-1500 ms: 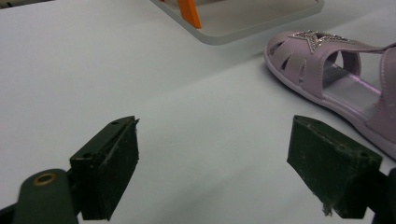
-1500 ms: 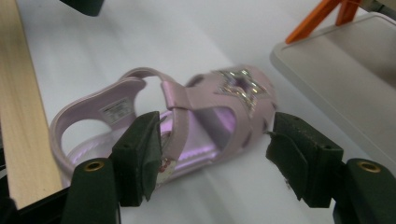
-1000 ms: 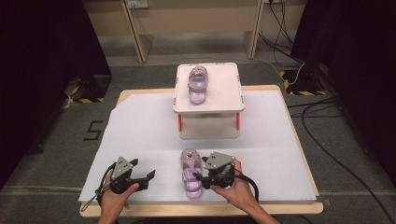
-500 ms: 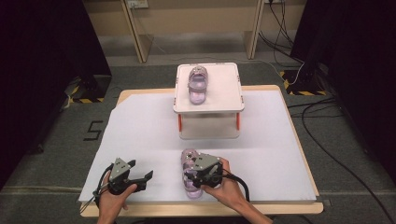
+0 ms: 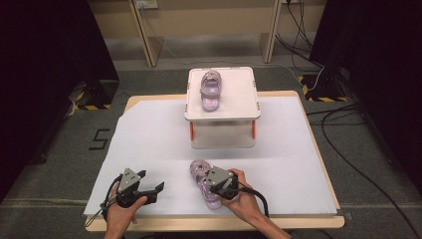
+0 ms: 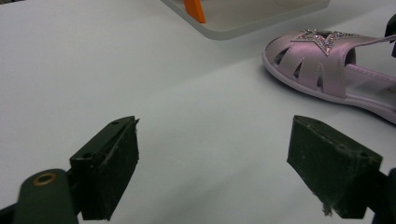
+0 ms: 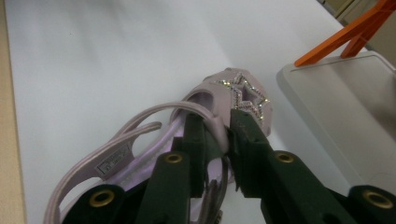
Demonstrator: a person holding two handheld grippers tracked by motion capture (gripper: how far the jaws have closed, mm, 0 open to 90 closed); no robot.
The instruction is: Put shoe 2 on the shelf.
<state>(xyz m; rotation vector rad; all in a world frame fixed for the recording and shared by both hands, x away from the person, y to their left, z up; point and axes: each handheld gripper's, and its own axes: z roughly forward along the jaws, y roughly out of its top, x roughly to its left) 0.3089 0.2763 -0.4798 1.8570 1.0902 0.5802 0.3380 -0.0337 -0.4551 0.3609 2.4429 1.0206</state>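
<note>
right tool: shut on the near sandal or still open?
Shut on it. The right tool has just been closing, and its jaws pinch the upper of the near sandal behind the star. The sandal lies flat on the table.

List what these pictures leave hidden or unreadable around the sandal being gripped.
- Near sandal: in the high view the right claw and hand cover its middle and heel.
- Its heel: cut off by the left gripper view's right edge.
- Strap label: print too small to read.
- Far sandal on the raised platform: details too small.

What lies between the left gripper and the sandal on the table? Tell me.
Nothing: bare white table cover separates the open left gripper from the sandal, as the left gripper view shows.
</note>
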